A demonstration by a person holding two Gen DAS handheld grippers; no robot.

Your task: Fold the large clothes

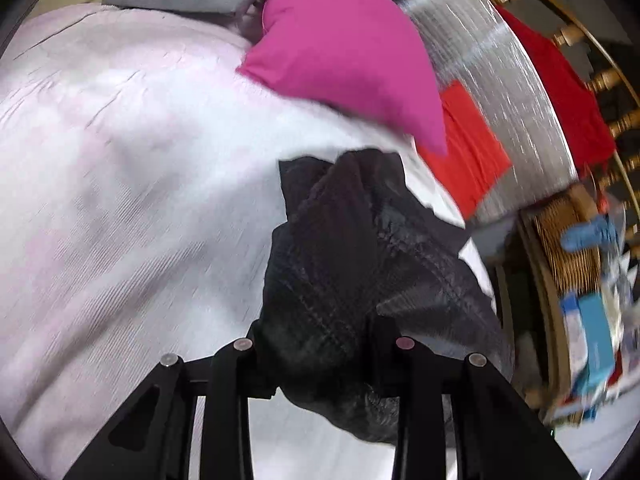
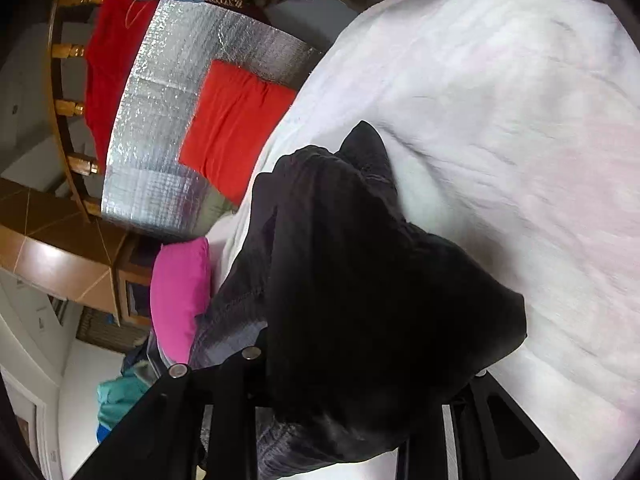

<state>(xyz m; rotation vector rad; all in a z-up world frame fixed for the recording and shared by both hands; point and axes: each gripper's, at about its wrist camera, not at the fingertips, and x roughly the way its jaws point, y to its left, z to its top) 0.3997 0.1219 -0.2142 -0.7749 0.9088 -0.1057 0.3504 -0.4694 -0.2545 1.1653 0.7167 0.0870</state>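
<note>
Black garment [image 1: 360, 280] over white bedspread [image 1: 120, 200], apparently.

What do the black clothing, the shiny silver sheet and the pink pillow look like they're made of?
Black garment: probably a thin woven fabric with a slight sheen; a fine grid pattern shows and it bunches softly. Silver sheet: looks like metallic foil insulation, mirror-bright with a quilted bubble texture. Pink pillow: seemingly plain matte cloth, smooth and stuffed.

a pink pillow [image 1: 344, 48] and red cushion [image 2: 236, 124] lie by silver foil sheeting [image 2: 160, 120] on a white bedspread [image 1: 120, 200].
</note>
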